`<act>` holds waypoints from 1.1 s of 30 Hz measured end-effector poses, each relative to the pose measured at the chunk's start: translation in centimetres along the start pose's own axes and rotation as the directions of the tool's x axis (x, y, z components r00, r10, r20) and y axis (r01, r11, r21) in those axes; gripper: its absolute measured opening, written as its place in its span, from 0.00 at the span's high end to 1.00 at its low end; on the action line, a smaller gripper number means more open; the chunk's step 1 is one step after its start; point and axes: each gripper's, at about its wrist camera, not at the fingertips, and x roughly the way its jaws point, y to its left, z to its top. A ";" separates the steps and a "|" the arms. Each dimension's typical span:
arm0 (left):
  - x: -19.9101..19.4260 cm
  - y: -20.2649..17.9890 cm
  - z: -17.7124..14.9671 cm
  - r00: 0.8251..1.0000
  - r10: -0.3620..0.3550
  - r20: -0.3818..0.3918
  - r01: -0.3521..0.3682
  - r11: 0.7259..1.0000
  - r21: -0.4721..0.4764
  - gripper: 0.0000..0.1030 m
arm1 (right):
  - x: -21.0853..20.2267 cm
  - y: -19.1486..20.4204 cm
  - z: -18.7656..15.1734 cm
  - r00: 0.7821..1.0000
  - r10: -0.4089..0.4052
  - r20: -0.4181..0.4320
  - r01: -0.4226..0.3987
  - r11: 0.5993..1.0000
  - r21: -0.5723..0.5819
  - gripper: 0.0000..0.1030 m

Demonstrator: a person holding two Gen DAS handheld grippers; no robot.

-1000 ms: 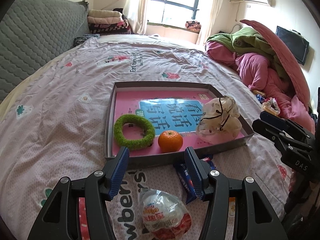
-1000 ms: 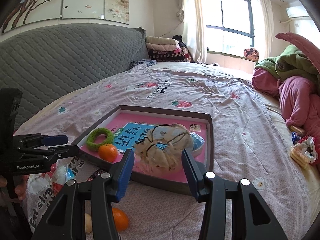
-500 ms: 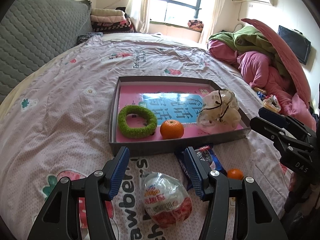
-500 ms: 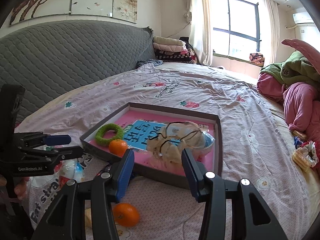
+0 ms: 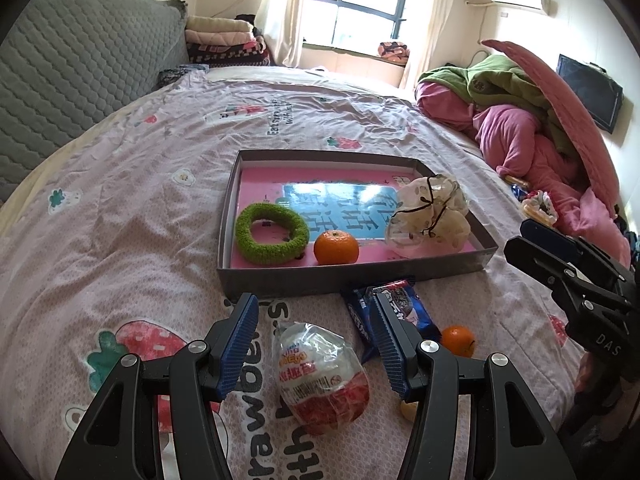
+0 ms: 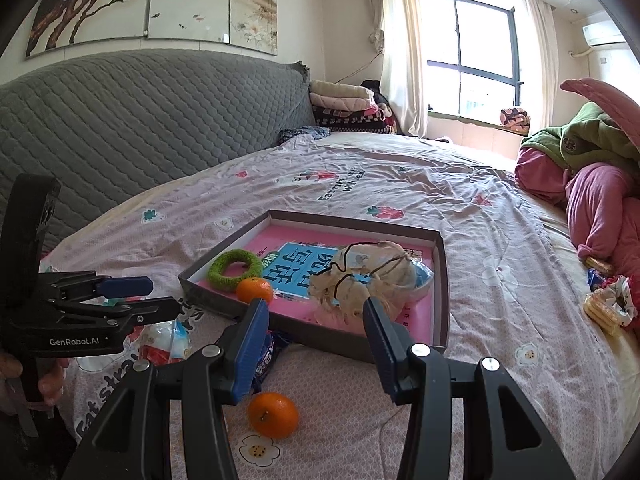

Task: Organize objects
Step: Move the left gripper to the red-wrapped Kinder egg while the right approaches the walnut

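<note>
While both claws hang with their blue pads spread wide and nothing between them, a bed point(image 5: 120, 208) under a pale pink quilt printed with strawberries and flowers fills most of each view. On the quilt sits a shallow grey box point(image 5: 360, 276) with a pink book point(image 5: 340, 204) lying flat as its floor, the book's cover carrying a blue panel of large characters. Inside the box, at the right near corner, rests a crumpled cream cloth bundle point(image 5: 428, 216) crossed by a thin black cord. A fuzzy green ring point(image 5: 272, 234) lies flat at the left near corner, and an orange point(image 5: 336, 247) sits between the two, close to the near wall.

Outside the box, on the quilt in front of it, an egg-shaped snack point(image 5: 322, 376) in clear wrap, white above and red below, lies between the open fingers of the left claw point(image 5: 316, 346). Just beside it to the right is a blue cookie packet point(image 5: 404, 306), partly hidden behind the claw's right finger. A second orange point(image 6: 273, 415), stem dimple facing up, sits low between the fingers of the right claw point(image 6: 314, 344), which points toward the cloth bundle.
</note>
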 end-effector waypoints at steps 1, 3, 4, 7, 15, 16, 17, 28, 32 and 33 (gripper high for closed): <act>-0.1 0.0 0.0 1.000 0.000 0.001 0.000 1.000 0.001 0.42 | -0.1 -0.1 0.0 1.000 -0.001 0.002 0.001 1.000 0.005 0.52; -0.2 -0.1 -0.1 1.000 0.000 -0.001 0.000 1.000 0.003 0.42 | -0.4 -0.1 -0.2 1.000 0.003 0.004 -0.003 1.000 0.011 0.52; -0.3 -0.2 -0.2 1.000 -0.001 -0.001 0.001 1.000 0.002 0.42 | -0.5 0.0 -0.3 1.000 0.004 0.005 -0.004 1.000 0.012 0.52; -0.5 -0.3 -0.4 1.000 0.001 -0.001 -0.001 1.000 0.007 0.42 | -1.0 0.2 -0.7 1.000 0.013 0.001 -0.013 1.000 0.012 0.52; -1.2 -0.7 -1.0 1.000 0.006 -0.004 -0.006 1.000 0.020 0.42 | -2.3 1.9 -1.6 1.000 0.010 0.019 -0.009 0.999 -0.048 0.52; -1.3 -0.8 -1.0 1.000 0.006 -0.003 -0.006 1.000 0.020 0.42 | -2.4 2.0 -1.7 1.000 0.013 0.020 -0.012 0.999 -0.051 0.52; -1.4 -0.8 -1.1 1.000 0.008 -0.002 -0.008 1.000 0.020 0.42 | -2.5 2.2 -1.8 1.000 0.015 0.018 -0.014 0.998 -0.055 0.52; -2.0 -0.8 -2.0 1.000 0.021 -0.015 -0.020 0.999 0.035 0.42 | -2.9 3.9 -3.0 0.998 0.055 -0.009 -0.055 0.996 -0.073 0.52; -1.9 -0.8 -2.3 0.999 0.017 -0.027 -0.016 0.999 0.040 0.42 | -2.8 4.8 -3.6 0.997 0.070 -0.026 -0.072 0.993 -0.089 0.52; -1.9 -0.9 -2.4 0.999 0.016 -0.028 -0.015 0.999 0.041 0.42 | -2.8 5.1 -3.7 0.997 0.075 -0.030 -0.077 0.993 -0.094 0.52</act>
